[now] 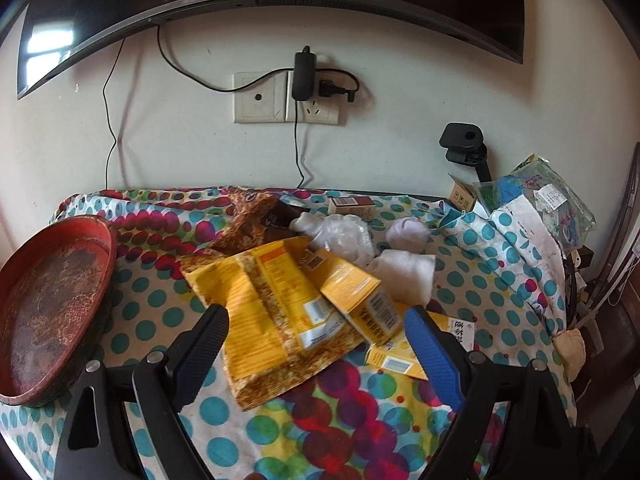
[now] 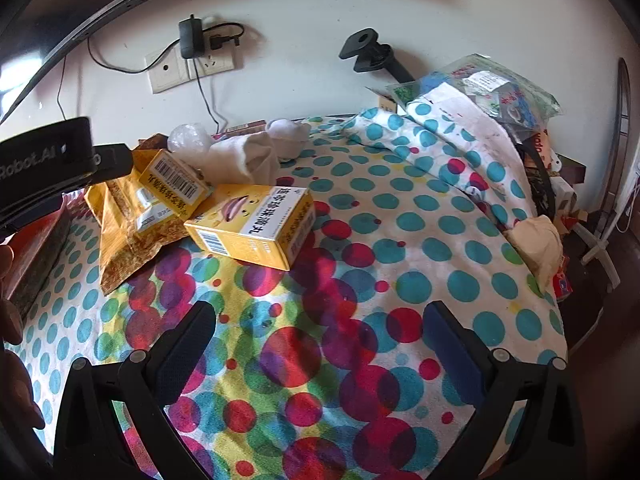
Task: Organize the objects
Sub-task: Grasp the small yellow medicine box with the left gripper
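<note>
Yellow packet (image 1: 276,312) framed mid-frame between wide-spread, empty jaws of left gripper (image 1: 316,316); yellow box (image 1: 360,300) lying on packet. Right gripper (image 2: 320,320) equally wide, nothing held, second yellow box (image 2: 252,224) above centre. Risk judged: box dragged or toppled if packet lifted; red tray (image 1: 52,304) at left edge.

A surface under a polka-dot cloth (image 1: 160,312) carries a red tray (image 1: 52,312) at frame left, a yellow packet (image 1: 276,320) and yellow boxes (image 2: 252,224) mid-frame, white socks (image 1: 404,268) behind them, and bags (image 1: 552,208) piled upper right.
</note>
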### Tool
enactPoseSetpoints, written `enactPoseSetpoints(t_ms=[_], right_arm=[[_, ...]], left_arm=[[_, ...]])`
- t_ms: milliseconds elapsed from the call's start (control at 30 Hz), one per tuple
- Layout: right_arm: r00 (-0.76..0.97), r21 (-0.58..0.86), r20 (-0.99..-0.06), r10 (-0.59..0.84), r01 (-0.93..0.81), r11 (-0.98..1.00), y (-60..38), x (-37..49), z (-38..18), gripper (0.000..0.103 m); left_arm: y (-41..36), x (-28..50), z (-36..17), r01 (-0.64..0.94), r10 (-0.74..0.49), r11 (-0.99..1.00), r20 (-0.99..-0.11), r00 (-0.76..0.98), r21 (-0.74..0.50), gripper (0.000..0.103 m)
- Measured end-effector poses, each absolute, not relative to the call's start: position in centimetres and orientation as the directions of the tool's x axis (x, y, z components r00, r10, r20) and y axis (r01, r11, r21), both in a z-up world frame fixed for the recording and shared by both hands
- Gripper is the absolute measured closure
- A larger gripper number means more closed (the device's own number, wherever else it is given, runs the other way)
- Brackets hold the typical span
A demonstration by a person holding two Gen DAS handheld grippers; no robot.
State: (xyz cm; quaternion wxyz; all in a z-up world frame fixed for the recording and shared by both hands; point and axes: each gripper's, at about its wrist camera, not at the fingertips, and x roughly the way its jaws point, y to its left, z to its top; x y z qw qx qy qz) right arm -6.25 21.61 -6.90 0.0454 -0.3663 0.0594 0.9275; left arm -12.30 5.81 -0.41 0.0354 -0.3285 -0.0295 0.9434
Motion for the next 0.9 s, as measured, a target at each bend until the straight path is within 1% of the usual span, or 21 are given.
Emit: enactPoseSetpoints(t_ms=[100, 167, 233, 333, 367, 400, 467, 567, 667, 833, 900], right_arm=[[-0.711, 0.105, -0.703, 0.027, -0.141, -0.984, 22.6, -6.5, -7.3, 0.0], [-0.707, 0.122, -0.707, 0.024, -0.155, -0.98, 23.2, -6.7, -7.5, 0.0], [-0.698, 0.138, -0.716, 0.017, -0.165, -0.977, 23.8, -6.9, -7.8, 0.0], [-0.7, 0.146, -0.714, 0.015, -0.17, -0.975, 24.3, -7.0, -7.8, 0.0], [-0.701, 0.15, -0.713, 0.012, -0.169, -0.974, 24.4, -7.0, -7.8, 0.0], [-0.701, 0.158, -0.713, 0.007, -0.171, -0.973, 24.5, -7.1, -7.8, 0.0], [-0.703, 0.167, -0.711, 0.002, -0.172, -0.971, 24.7, -7.2, -7.8, 0.0], [-0.702, 0.157, -0.712, 0.008, -0.171, -0.973, 24.6, -7.3, -7.8, 0.0], [-0.701, 0.144, -0.713, 0.016, -0.169, -0.975, 24.5, -7.4, -7.8, 0.0], [-0.709, 0.124, -0.705, 0.028, -0.162, -0.979, 24.2, -7.5, -8.0, 0.0], [-0.712, 0.111, -0.701, 0.021, -0.139, -0.984, 23.7, -7.6, -8.1, 0.0]], left_arm=[[7.3, -14.1, -1.5, -0.042, 0.078, -0.997, -0.648, -0.758, -0.071, 0.011], [7.6, -15.2, -2.5, -0.034, 0.085, -0.995, -0.67, -0.738, -0.09, 0.011], [7.7, -15.9, -3.1, -0.015, 0.069, -0.996, -0.673, -0.736, -0.085, 0.012], [7.7, -17.1, -4.1, 0.007, 0.044, -0.997, -0.687, -0.725, -0.071, 0.025], [7.7, -17.2, -4.3, 0.009, 0.039, -0.998, -0.683, -0.729, -0.066, 0.039], [7.8, -17.5, -4.5, 0.004, 0.041, -0.998, -0.688, -0.725, -0.064, 0.044], [8.0, -17.7, -4.6, -0.017, 0.06, -0.997, -0.694, -0.718, -0.069, 0.066], [8.3, -17.5, -4.4, -0.046, 0.079, -0.997, -0.685, -0.725, -0.066, 0.069], [8.4, -16.2, -3.3, -0.078, 0.087, -0.996, -0.649, -0.756, -0.043, 0.071], [7.5, -12.8, -1.2, -0.118, 0.093, -0.993, -0.602, -0.793, 0.003, 0.072], [6.4, -11.4, -0.5, -0.119, 0.105, -0.993, -0.592, -0.799, -0.015, 0.072]])
